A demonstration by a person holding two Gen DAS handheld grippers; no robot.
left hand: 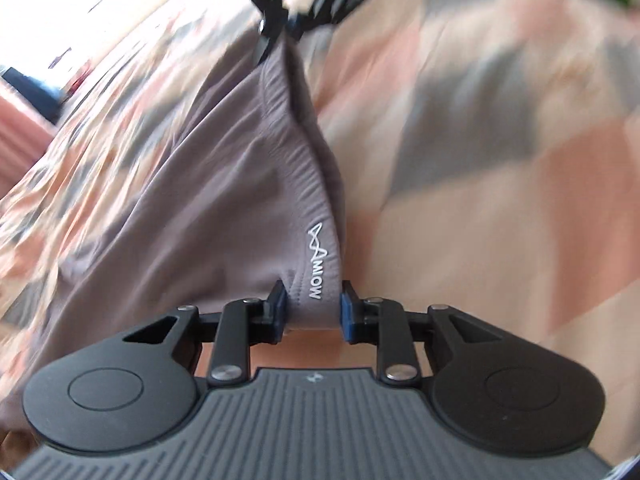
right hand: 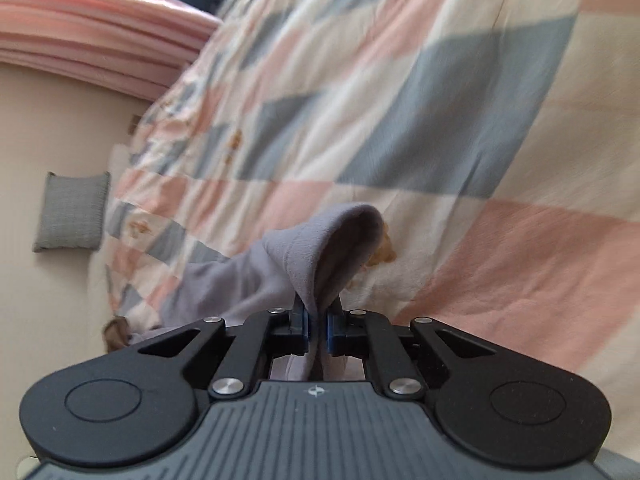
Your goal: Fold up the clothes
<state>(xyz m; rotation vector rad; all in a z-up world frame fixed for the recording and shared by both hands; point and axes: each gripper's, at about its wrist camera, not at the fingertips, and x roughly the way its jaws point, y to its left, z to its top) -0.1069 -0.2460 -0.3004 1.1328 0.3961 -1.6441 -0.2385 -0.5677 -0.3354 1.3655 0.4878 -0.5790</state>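
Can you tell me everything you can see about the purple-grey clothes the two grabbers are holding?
The garment is soft, stretchy-looking, mauve-grey cloth with a ribbed waistband bearing a small white printed logo. It hangs stretched above the checked pink, blue and cream bedspread. The left gripper pinches the band by the logo; the right gripper clamps another bunched fold. The rest droops in wrinkles.

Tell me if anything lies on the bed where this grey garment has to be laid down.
Nothing visible does. Both the left gripper and right gripper are shut on the grey garment, and the checked bedspread ahead shows only its own pattern. The pictures are blurred.
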